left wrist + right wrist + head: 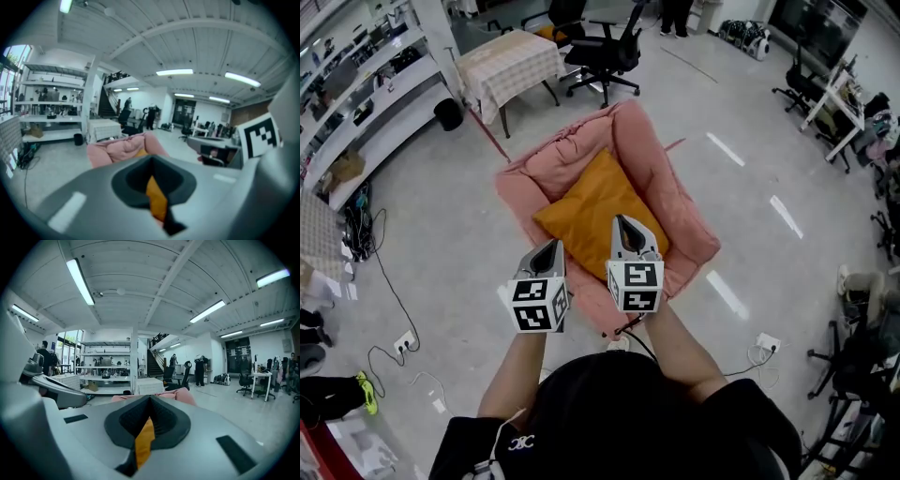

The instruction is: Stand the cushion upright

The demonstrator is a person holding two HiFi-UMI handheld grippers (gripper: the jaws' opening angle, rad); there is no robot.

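Note:
An orange cushion [592,208] lies tilted on the seat of a pink soft armchair [670,183]. Both grippers are at its near edge. My left gripper [547,251] is shut, and a strip of the orange cushion [156,199] is pinched between its jaws. My right gripper [624,228] is shut too, with the orange cushion [143,446] clamped in it. In the left gripper view the pink armchair [123,148] rises beyond the left gripper [152,174]. From the right gripper [149,414] only the top of the pink armchair [180,396] shows.
A table with a checked cloth [510,60] and a black office chair [606,52] stand behind the armchair. White shelving [358,86] runs along the left wall. A power strip with cables [402,343] lies on the floor at the left. Desks and chairs [834,98] fill the right side.

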